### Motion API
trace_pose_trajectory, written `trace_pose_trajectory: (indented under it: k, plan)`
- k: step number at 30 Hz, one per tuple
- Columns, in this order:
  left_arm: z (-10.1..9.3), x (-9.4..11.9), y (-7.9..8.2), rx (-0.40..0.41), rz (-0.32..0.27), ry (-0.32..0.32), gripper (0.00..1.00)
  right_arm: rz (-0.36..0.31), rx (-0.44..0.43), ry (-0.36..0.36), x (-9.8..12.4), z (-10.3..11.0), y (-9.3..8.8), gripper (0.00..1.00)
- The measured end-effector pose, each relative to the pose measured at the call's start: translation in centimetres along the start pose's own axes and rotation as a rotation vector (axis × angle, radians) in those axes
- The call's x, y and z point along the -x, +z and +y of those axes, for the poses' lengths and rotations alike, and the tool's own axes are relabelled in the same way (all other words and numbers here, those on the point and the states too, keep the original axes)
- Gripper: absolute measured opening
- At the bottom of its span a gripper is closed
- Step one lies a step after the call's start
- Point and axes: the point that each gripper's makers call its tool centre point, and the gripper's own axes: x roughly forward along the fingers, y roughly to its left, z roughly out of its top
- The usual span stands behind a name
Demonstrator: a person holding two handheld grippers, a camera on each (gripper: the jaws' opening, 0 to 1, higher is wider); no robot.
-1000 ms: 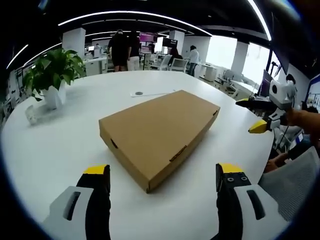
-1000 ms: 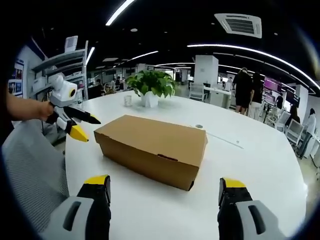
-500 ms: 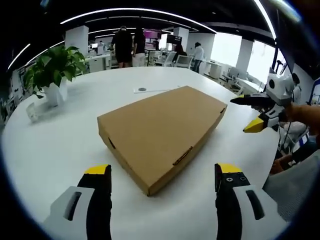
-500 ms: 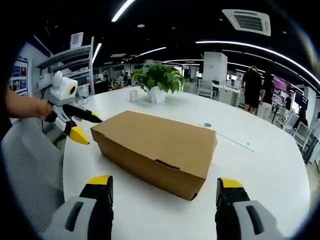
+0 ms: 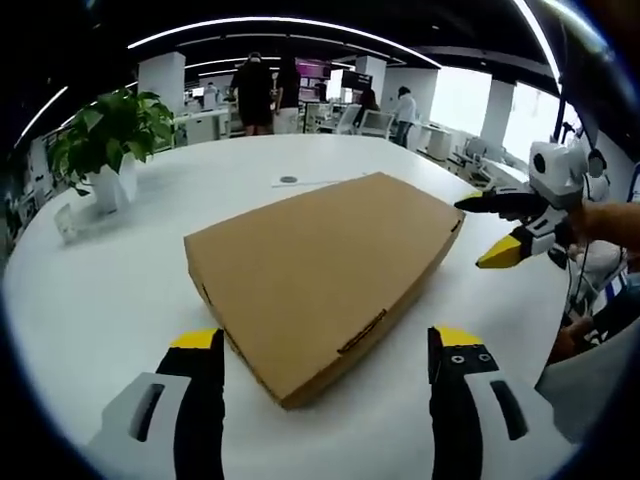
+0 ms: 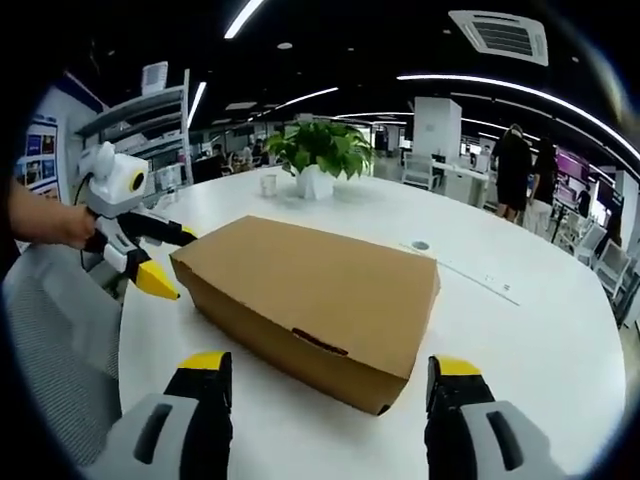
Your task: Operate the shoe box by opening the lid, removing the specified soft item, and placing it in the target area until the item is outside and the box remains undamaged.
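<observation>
The round white table (image 5: 110, 280) spreads across both views, and the closed cardboard shoe box (image 5: 320, 265) looms bigger at centre frame than a second ago: both grippers are closing in. The lid is shut, so opening has yet to start. The left gripper (image 5: 325, 350) sits wide open and empty at lower centre; the right gripper (image 6: 328, 370) is likewise spread, holding nothing. A potted plant (image 5: 105, 150) stands upper left.

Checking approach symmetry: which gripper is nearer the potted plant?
Left. The left gripper sits at the box end toward the potted plant; the right gripper is at the far end.
</observation>
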Motion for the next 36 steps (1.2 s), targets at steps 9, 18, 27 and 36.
trace_pose_trajectory:
  k: [9,18,27,36]
  plan:
    - [0.6,-0.6,0.0,-0.003,-0.011,0.038,0.85,0.012,0.004,0.000,-1.3,-0.9,0.2,0.71]
    - [1.1,-1.0,0.1,0.001,-0.026,0.075,0.82,0.015,0.014,-0.010,-2.0,-1.3,0.4,0.65]
    - [1.1,-1.3,0.3,0.040,-0.049,0.105,0.82,0.025,0.010,-0.007,-2.4,-1.3,0.2,0.66]
    - [1.1,-1.4,0.3,0.041,-0.046,0.109,0.82,0.028,-0.011,-0.010,-2.5,-1.2,0.0,0.65]
